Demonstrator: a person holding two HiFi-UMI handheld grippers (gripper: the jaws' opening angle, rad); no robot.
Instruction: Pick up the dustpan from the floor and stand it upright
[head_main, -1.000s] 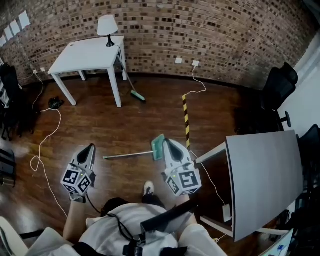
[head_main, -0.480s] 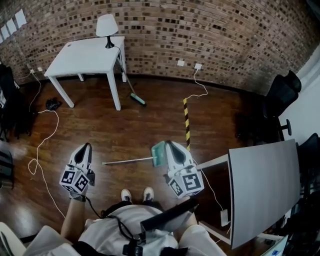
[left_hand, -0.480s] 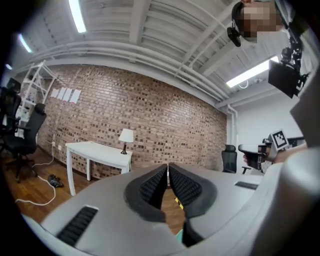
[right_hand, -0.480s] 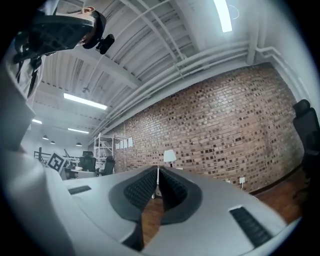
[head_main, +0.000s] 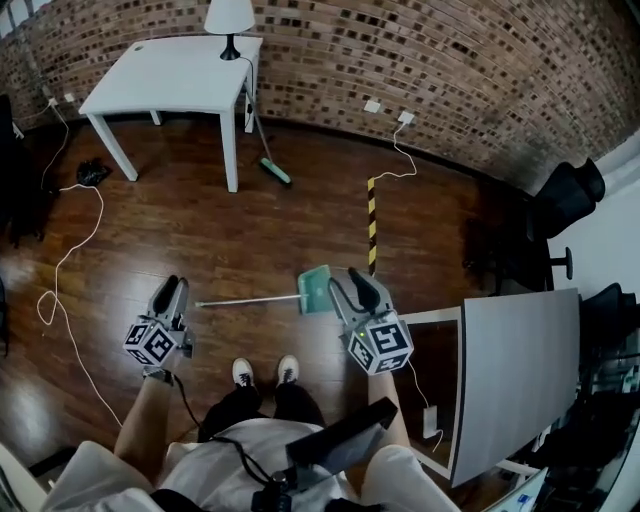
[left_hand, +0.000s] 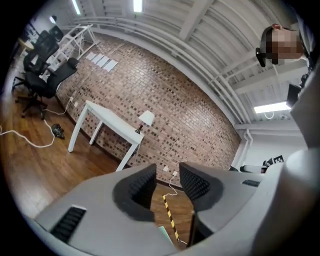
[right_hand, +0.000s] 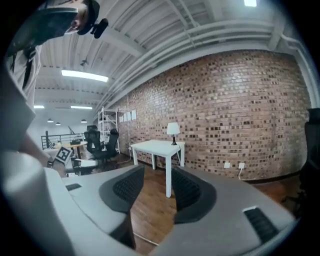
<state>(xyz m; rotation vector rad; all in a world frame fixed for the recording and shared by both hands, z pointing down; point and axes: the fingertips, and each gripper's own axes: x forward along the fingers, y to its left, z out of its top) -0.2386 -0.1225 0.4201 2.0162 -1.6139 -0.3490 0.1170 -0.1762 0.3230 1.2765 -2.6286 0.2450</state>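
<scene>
The dustpan lies flat on the wooden floor, its teal pan just in front of my right gripper and its long white handle running left towards my left gripper. Both grippers hang low over the floor, clear of the dustpan. Their jaws have just been opening and stand open with nothing between them. In the left gripper view the left gripper shows a clear gap, with a corner of the teal pan below it. The right gripper shows the same gap in the right gripper view.
A white table with a lamp stands against the brick wall, a broom leaning by its leg. A yellow-black tape strip marks the floor. A grey tabletop is close on the right, a white cable on the left, and my feet below.
Both grippers have sunk towards the floor and their jaws have parted. The person has stepped forward, so both feet now show behind the dustpan, which lies where it was.
</scene>
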